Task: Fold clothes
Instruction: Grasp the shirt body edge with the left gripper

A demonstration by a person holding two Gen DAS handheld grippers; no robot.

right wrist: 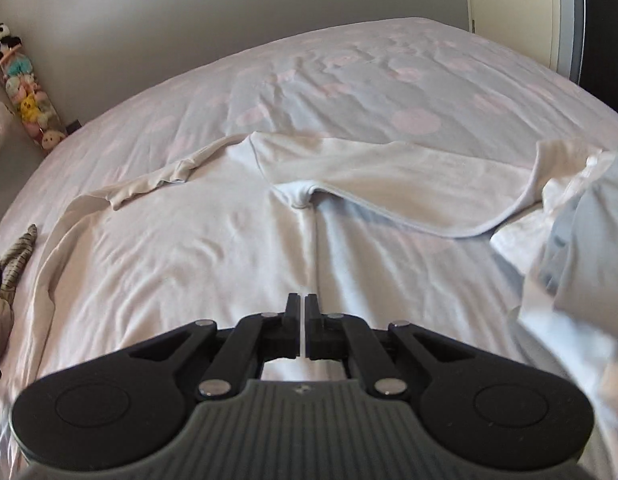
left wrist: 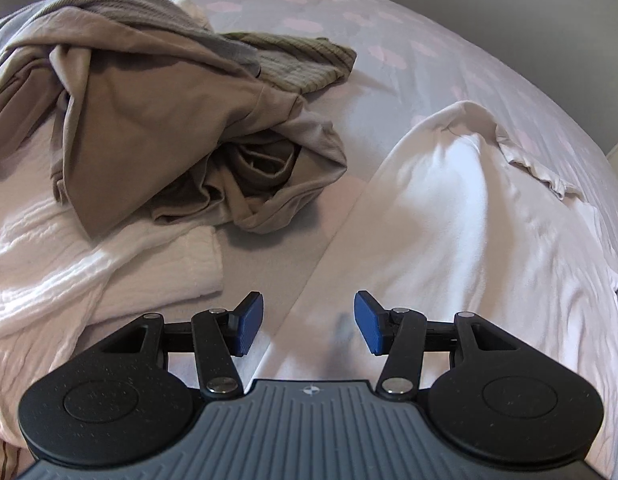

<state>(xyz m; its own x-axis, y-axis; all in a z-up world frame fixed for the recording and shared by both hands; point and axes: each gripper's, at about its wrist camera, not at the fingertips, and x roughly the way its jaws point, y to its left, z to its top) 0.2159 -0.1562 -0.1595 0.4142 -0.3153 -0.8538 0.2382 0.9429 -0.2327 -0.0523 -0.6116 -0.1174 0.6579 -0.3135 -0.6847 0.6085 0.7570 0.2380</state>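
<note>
**On the bed: white garment spread out, one side already turned in**

Across the middle of the bed [right wrist: 349, 80], on its spotted pale cover, lies the white long-sleeved top [right wrist: 181, 248], roughly flat; one side panel is turned over its upper right part, and a crumpled sleeve [right wrist: 149, 188] trails off to the upper left.

The right gripper [right wrist: 302, 308] hangs low over the garment's centre crease with its jaws pressed together; whether a thin pinch of cloth sits between them I cannot tell. The left gripper [left wrist: 308, 326] hovers over the garment's near straight edge with its blue pads [left wrist: 251, 322] standing moderately apart and nothing between them.

To do this fold well, I judge the loose sleeve should be drawn in and laid flat over the body before the next fold; each gripper should take an edge at matching points, lift only slightly, and carry the cloth over evenly so the wrinkles do not lock in; the fabric looks thin and limp, likely to sag and bunch.

Beside the work, the heap of unfolded clothes [left wrist: 161, 120], beige and ribbed grey-green, sits on a white textured towel [left wrist: 89, 260].

Hard to read: the garment's hem is hidden under the grippers' bodies; pale bluish fabric [right wrist: 581, 260] at the right edge is blurred and cut off; the neckline is not clear.
</note>
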